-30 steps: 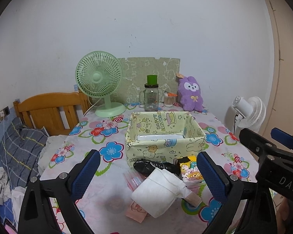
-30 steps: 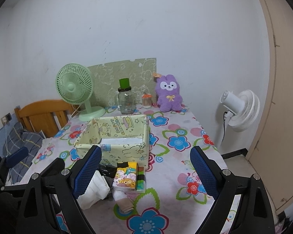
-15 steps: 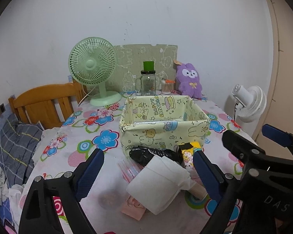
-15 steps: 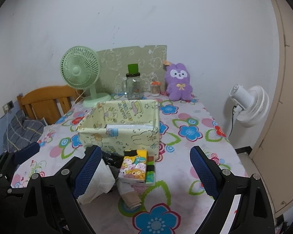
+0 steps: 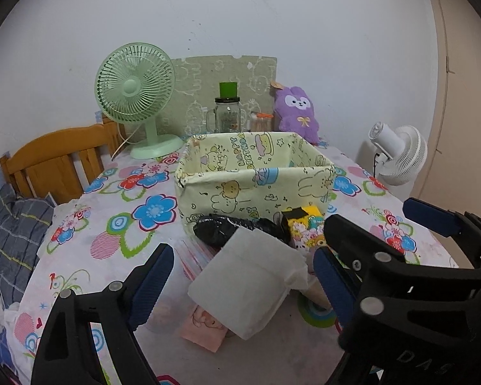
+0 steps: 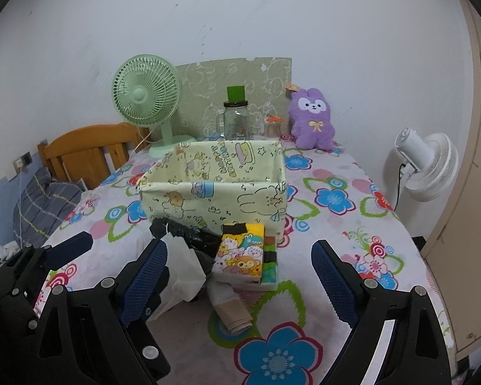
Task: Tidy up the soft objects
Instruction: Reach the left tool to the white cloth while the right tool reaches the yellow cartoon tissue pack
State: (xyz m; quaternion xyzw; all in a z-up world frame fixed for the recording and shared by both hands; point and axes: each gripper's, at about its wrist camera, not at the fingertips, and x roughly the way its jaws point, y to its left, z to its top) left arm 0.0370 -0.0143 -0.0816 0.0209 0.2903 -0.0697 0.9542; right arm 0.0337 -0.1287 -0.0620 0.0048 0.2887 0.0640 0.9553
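A soft white folded pouch lies near a pale-yellow cartoon-print fabric bin on the flowered bench, framed by the tilted-down left gripper, jaws closing without touching, while the right gripper hovers spread beside it.

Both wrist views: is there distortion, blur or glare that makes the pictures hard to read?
Left wrist view: strong fisheye bending, dark corners, the door frame curves; soft even light, no glare; the white cloth is sharp. Right wrist view: same bending and dark corners; the fabric box is sharp and evenly lit.
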